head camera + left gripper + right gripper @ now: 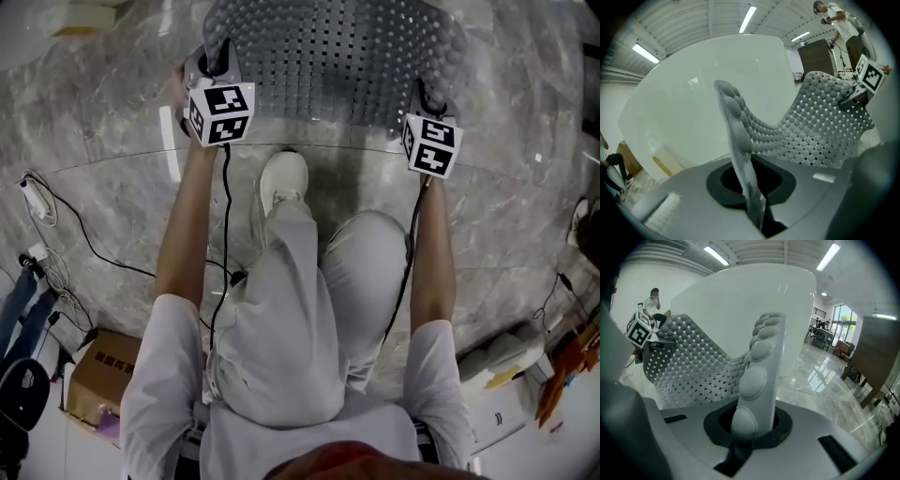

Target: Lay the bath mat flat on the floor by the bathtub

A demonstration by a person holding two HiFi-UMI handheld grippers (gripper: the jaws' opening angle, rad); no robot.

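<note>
While we stand on the grey marble floor [103, 178], we hold the bath mat [333, 56] up in front of us, spread between both tongs. Our left gripper [217, 64] is clamped on the mat's left edge, jaws closed tight on the bumpy grey rubber; our right gripper [429, 98] grips the right edge the same way. The mat, covered in round bumps and small holes, sags between them. Beyond it rises the white bathtub [693, 103]. One white shoe [283, 178] shows just below the mat.
</note>
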